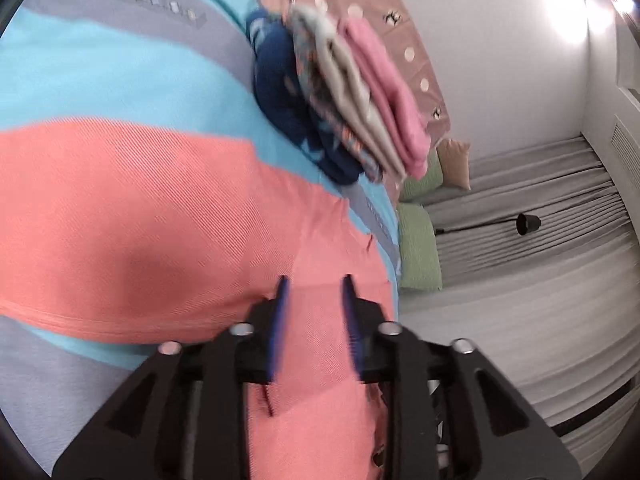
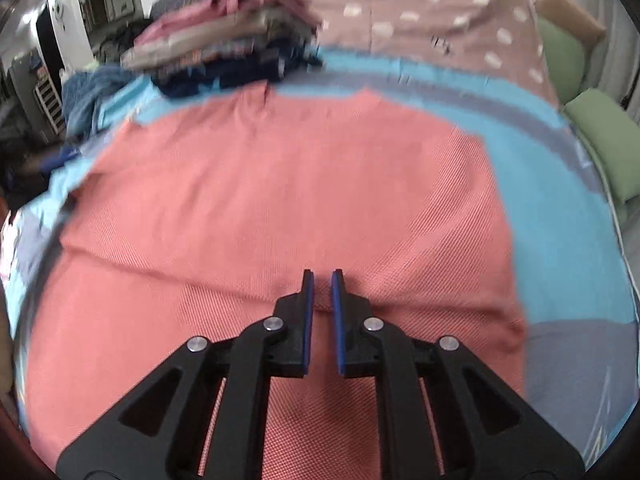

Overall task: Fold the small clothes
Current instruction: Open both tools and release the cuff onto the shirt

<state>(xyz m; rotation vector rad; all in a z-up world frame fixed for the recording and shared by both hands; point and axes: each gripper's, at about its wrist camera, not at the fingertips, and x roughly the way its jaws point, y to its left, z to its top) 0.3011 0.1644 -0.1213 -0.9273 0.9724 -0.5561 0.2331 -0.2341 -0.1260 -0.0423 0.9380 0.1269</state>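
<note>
The coral garment lies spread flat on the bed's blue-and-grey striped sheet, just in front of the stack of folded clothes.

Your right hand-held gripper hovers over the garment's near part, jaws only narrowly apart, w/ nothing between them. The left hand-held gripper is spread wider, also empty, over the garment's edge.

Risk, I think: if you pinch too deep, you catch the sheet w/ the fabric. A wide sweep may also knock the stack.

Only the left view shows the stack from its side, and the green pillows beyond the garment. Only the right view shows the garment's whole outline. Both are blurry.
</note>
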